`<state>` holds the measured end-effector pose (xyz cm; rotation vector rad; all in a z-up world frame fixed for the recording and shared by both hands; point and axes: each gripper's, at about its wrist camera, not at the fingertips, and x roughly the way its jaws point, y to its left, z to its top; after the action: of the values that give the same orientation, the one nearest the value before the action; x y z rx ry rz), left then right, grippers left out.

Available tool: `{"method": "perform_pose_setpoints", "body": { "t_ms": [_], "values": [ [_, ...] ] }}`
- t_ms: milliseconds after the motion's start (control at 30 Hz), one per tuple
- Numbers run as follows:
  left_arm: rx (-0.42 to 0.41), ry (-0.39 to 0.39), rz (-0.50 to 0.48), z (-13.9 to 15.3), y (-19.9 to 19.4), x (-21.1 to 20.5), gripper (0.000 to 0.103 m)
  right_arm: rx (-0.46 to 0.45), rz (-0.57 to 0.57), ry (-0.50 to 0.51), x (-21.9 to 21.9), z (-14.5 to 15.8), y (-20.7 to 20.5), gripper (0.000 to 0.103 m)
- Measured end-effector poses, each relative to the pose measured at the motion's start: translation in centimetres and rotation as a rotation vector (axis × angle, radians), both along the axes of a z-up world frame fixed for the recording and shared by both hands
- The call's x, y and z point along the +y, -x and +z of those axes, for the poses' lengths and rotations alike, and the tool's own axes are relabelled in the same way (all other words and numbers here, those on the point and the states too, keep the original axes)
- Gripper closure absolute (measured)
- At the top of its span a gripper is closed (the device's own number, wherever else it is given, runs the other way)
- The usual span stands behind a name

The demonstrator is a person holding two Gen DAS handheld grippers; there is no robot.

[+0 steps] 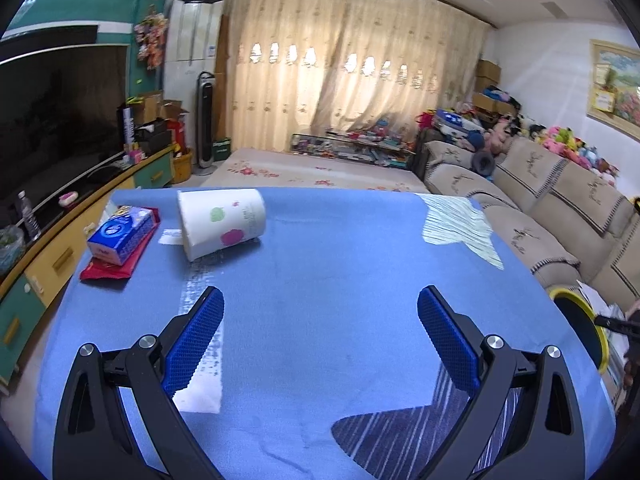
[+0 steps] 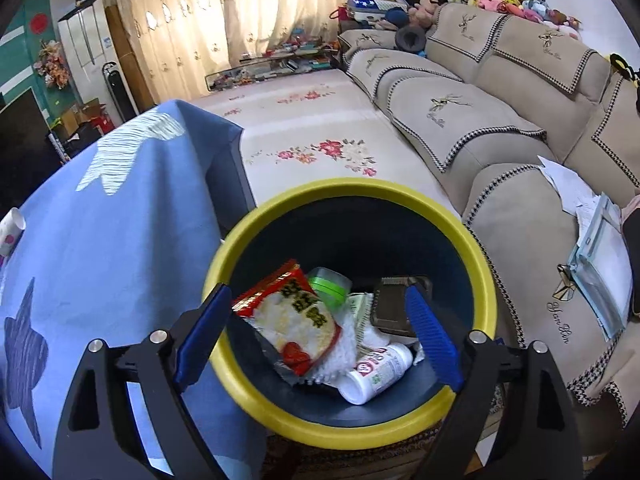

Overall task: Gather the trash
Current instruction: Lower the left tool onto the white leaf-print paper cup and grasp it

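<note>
My left gripper [image 1: 320,296] stands open above the blue tablecloth [image 1: 320,240], nothing between its fingers. A white paper cup [image 1: 222,222] with coloured dots lies on its side at the far left of the table. Beside it a blue tissue pack [image 1: 120,236] rests on a red packet [image 1: 108,270]. A white paper scrap [image 1: 204,384] lies under the left finger. My right gripper [image 2: 318,292] hangs open over the yellow-rimmed bin [image 2: 348,188]. In the bin lie a red snack packet [image 2: 292,320], a green-lidded jar [image 2: 330,284] and a white bottle [image 2: 376,372].
A beige sofa [image 2: 500,140] runs along the right of the bin, with papers [image 2: 592,240] on its seat. A flowered floor mat [image 2: 320,128] lies beyond the bin. A TV cabinet [image 1: 60,256] stands left of the table.
</note>
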<state>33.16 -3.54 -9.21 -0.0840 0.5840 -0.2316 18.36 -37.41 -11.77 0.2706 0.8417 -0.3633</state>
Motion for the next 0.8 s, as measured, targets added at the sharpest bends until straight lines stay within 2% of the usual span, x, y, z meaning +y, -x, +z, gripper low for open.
{"method": "perform_pose_setpoints", "body": {
  "t_ms": [167,400,533,800],
  "values": [
    [0.075,-0.013,0.085,0.5,-2.4,0.9,0.007,-0.028,0.049,-0.023,0.9,0.3,-0.4,0.019],
    [0.237,-0.018,0.243,-1.0,-9.0,2.1,0.007,-0.035,0.087,-0.051,1.1,-0.5,-0.9,0.019],
    [0.245,-0.035,0.308,-1.5,-12.1,2.3,0.007,-0.029,0.099,-0.07,1.1,-1.2,-1.3,0.019],
    [0.256,-0.085,0.36,-2.7,-15.7,1.8,0.007,-0.024,0.122,-0.083,1.6,-1.8,-2.3,0.018]
  ]
}}
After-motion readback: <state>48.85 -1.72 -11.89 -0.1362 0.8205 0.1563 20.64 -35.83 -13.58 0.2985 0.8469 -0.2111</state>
